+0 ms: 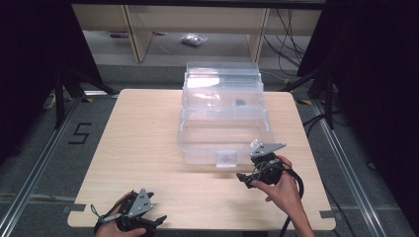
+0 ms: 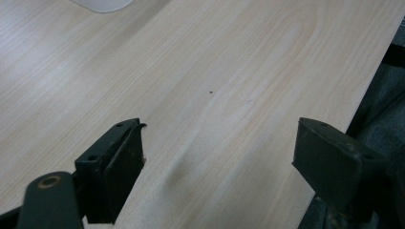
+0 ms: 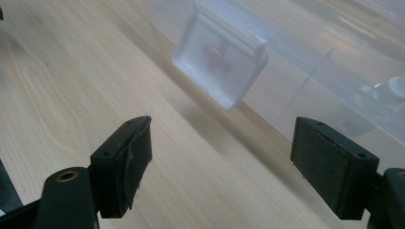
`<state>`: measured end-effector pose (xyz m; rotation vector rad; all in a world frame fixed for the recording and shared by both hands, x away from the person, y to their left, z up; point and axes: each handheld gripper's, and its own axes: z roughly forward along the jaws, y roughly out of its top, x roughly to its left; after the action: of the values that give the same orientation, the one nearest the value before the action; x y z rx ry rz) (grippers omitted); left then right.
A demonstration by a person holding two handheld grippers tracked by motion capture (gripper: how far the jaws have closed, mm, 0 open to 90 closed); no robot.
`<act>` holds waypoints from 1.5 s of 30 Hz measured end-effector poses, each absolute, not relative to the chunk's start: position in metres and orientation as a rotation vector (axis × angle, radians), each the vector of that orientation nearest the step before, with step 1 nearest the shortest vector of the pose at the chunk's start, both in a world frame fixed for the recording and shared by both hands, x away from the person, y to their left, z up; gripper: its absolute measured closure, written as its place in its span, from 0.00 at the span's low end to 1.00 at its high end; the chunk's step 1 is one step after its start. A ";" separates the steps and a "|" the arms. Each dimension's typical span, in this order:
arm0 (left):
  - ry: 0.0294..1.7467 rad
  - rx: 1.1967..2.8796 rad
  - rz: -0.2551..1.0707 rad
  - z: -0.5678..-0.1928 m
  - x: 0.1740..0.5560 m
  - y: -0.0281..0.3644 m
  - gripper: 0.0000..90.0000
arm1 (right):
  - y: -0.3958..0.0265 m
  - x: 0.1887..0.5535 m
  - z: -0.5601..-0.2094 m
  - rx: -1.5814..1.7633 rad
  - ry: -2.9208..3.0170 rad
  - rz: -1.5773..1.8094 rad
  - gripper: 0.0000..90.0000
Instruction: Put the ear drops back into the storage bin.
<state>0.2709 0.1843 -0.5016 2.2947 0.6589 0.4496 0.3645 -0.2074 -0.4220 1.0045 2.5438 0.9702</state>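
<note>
A clear plastic box stands on the wooden table with its lid tipped up at the back. A frosted latch hangs on its front wall. My right gripper, held in a hand, sits just right of that latch, with its jaws pointing left along the box front. In the right gripper view the right gripper is open and empty, and the latch lies ahead, a little beyond the jaws. My left gripper rests at the table's near left edge. The left gripper is open over bare wood.
A small dark item lies inside the box. Beyond the table are wooden shelf legs and a small plastic bag on the floor. Cables run at the back right. A floor mark reading 5 is left of the table.
</note>
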 end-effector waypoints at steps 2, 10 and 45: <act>0.660 2.293 0.449 -0.502 0.271 0.184 0.19 | -0.208 0.364 -0.425 0.986 2.550 0.965 0.25; 0.676 2.276 0.437 -0.503 0.270 0.183 0.19 | -0.210 0.359 -0.436 0.986 2.546 0.991 0.25; 0.669 2.273 0.426 -0.503 0.270 0.183 0.19 | -0.230 0.328 -0.466 1.129 2.484 1.038 0.23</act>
<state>0.2703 0.1830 -0.5028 2.2729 0.6695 0.4262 0.3276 -0.2300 -0.4656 1.1289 2.4837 1.0384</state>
